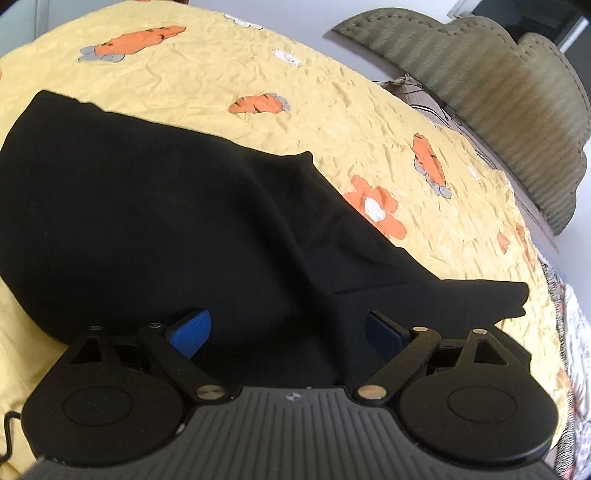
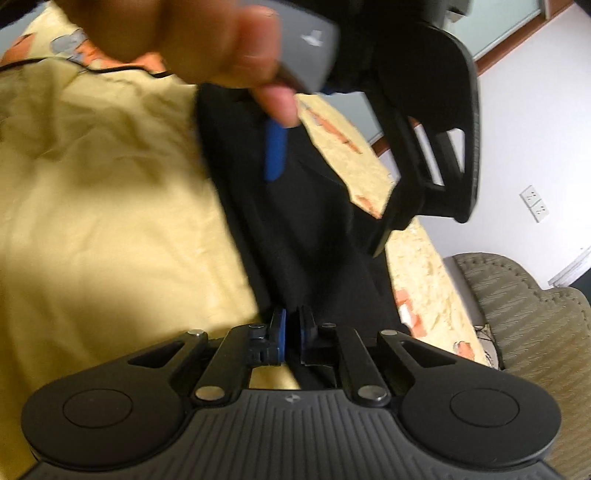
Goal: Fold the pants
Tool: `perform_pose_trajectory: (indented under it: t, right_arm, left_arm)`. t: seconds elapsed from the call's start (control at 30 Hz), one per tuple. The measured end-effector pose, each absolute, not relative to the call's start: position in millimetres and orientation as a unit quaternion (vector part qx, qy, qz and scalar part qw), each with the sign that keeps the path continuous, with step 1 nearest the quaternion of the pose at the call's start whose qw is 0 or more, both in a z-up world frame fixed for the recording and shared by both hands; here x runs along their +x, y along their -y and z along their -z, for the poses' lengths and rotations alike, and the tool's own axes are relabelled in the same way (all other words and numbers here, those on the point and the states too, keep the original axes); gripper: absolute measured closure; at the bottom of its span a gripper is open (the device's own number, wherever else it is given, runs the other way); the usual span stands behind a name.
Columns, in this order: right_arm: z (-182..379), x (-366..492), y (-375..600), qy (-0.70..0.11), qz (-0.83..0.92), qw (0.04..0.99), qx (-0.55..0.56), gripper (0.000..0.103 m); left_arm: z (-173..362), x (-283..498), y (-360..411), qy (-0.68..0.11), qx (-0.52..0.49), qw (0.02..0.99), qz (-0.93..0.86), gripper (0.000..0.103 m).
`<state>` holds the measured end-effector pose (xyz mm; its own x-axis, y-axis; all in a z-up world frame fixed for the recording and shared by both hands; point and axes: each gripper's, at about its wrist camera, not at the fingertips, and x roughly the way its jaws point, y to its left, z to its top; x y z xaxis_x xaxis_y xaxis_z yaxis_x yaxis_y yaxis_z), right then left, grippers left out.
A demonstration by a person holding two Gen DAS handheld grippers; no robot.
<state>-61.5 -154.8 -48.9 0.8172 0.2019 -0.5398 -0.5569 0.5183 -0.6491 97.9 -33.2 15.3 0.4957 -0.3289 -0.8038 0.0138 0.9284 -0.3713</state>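
**Now: one hand-held gripper spread over the pants, the other pinching them**

Left wrist view. Black pants lie in a loose heap on a bed under a yellow sheet printed with orange carrots. The left hand-held gripper hangs over the near part of the cloth with its jaws spread wide. Its blue pads stand well apart, and dark fabric fills the gap between them, but neither pad can be seen pressing on it. One point of the pants runs out to the right, just beyond the right-hand finger. A green padded headboard rises past the far edge of the bed, with a pillow at its foot.

Right wrist view. The right hand-held gripper is clenched on a ridge of the pants, its two pads nearly meeting with black cloth caught between them. From that pinch the fabric runs away in a long strip across the sheet. Farther along the strip, the left hand-held gripper hangs above the pants, with one blue pad pointing down at the cloth. The hand holding it fills the upper left, blurred. At lower right the headboard shows, and a wall socket above it.
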Motion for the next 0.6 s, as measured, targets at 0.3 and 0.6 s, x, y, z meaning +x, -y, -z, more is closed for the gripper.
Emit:
perform_pose_trajectory:
  t: [0.3,0.6]
  right_arm:
    - [29.2,-81.7,175.0,-0.216,-0.223,0.876,-0.368,0.098]
    - [-29.5,-52.6,456.0,-0.210,0.085,0.964,0.139,0.095]
  left_arm:
    - [-5.8,93.8,64.6,-0.473,-0.070,0.869,0.125,0.011]
    - [12.6,80.0,94.2,-0.456,0.036,0.876,0.155,0.010]
